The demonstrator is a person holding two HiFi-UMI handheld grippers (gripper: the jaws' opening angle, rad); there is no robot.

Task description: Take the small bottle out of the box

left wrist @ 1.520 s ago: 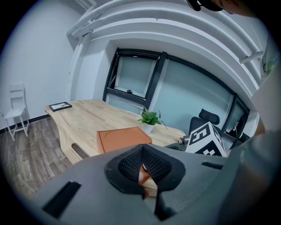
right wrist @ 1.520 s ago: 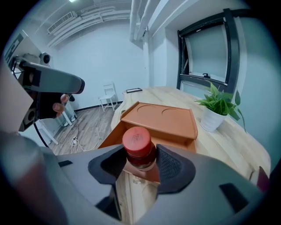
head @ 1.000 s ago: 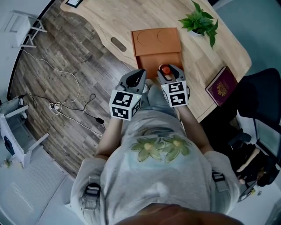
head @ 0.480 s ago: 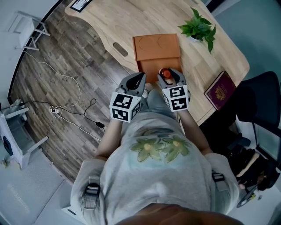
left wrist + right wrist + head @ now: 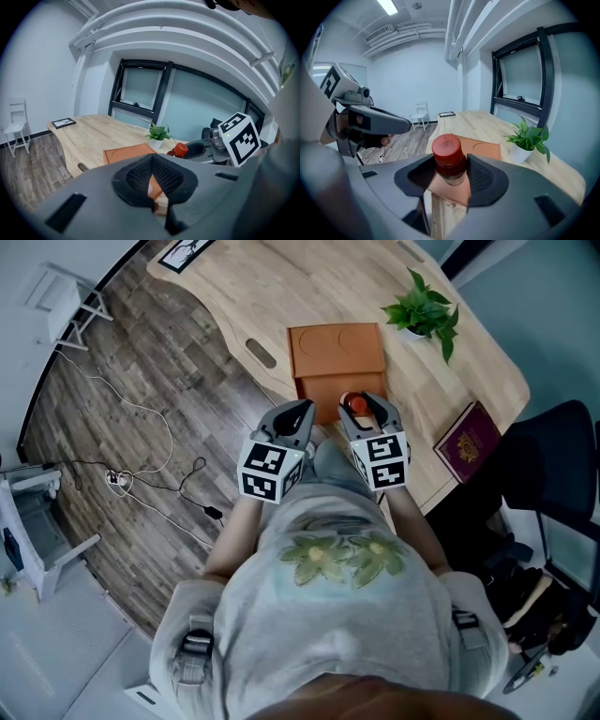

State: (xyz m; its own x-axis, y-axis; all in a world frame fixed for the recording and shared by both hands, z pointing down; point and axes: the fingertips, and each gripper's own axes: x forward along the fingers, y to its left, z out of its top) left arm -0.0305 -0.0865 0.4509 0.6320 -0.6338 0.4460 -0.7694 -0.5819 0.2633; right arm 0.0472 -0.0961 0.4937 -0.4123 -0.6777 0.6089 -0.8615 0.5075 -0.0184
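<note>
The right gripper (image 5: 360,410) is clenched on the small bottle (image 5: 449,158): its 2 black pads press the dark glass from both sides just under the red cap, and the bottle stands upright between them. In the head view the red cap sits over the near half of the orange box (image 5: 337,352), which lies open on the wooden desk (image 5: 281,296). The far panel of the box lies flat and shows 2 round recesses. Whether the bottle's base is fully clear of the box cannot be told.

The left gripper (image 5: 153,182) is at the box's near left corner, just beside the right one. Its jaws are drawn in to a narrow slit, and a sliver of the box's orange edge is pinched there.

A potted plant (image 5: 427,307) stands beyond the box on the right, and a maroon booklet (image 5: 466,442) lies near the desk's right edge.
</note>
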